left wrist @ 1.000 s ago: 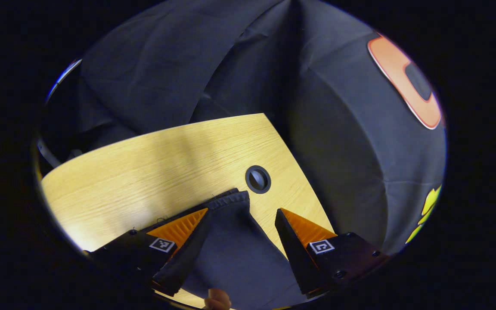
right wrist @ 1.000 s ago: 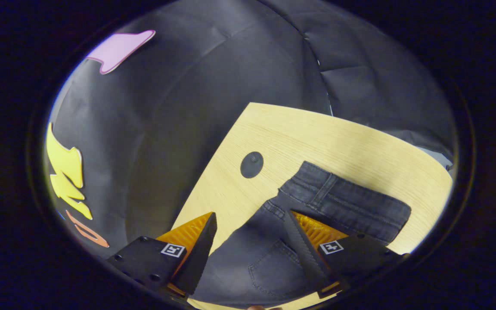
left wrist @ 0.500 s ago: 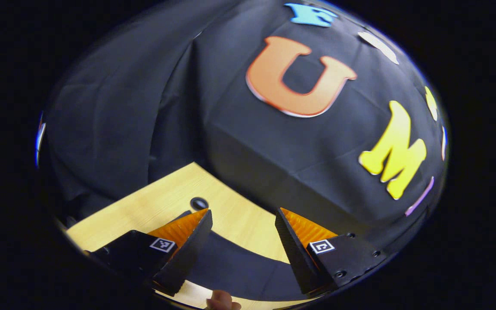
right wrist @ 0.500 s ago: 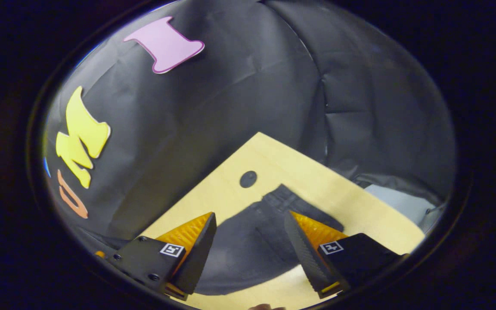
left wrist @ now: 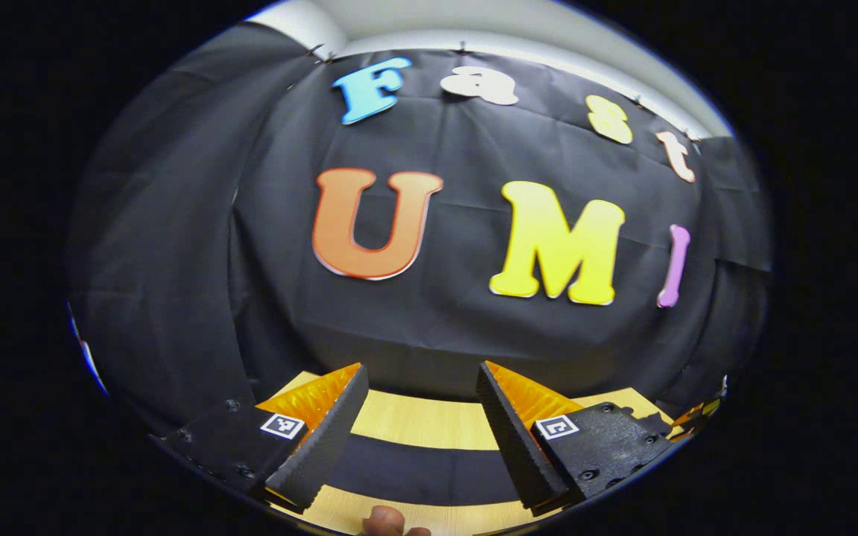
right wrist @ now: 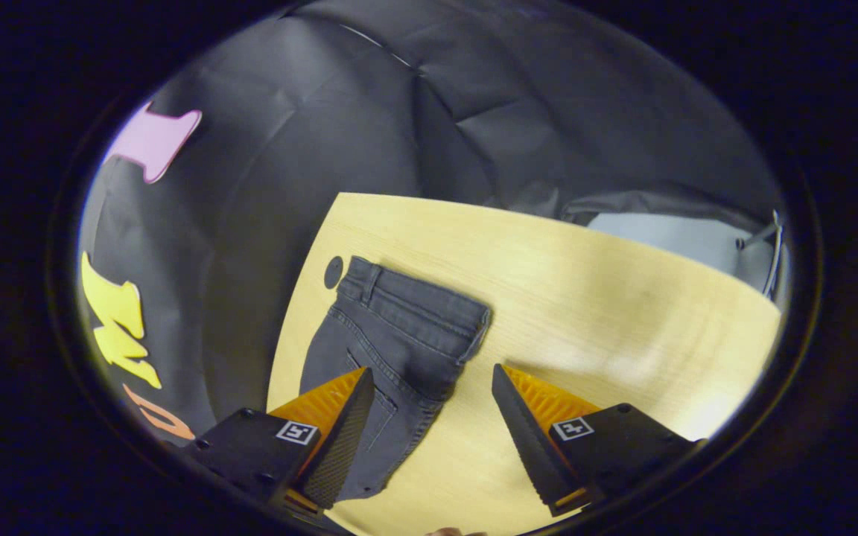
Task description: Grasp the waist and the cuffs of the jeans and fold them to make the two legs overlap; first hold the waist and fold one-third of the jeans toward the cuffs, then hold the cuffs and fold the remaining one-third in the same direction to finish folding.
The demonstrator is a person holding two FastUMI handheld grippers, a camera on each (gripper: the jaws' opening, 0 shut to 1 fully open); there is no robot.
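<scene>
A pale wood-grain tabletop (right wrist: 585, 298) spreads across the centre and right of the right gripper view. A small dark round cap (right wrist: 333, 272) sits near its left edge. Black cloth wall (right wrist: 369, 112) hangs behind it, creased. At the upper right lies something pale grey (right wrist: 667, 238), too unclear to identify.

In the left gripper view, the tabletop shows as a strip (left wrist: 421, 420) low in the frame, beneath the wall (left wrist: 176, 223).

Jeans (right wrist: 392, 350) legs hidden behind right gripper (right wrist: 429, 420).

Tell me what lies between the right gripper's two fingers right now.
Bare wooden table in the right gripper view; the jeans lie toward its left finger, ungripped.
</scene>
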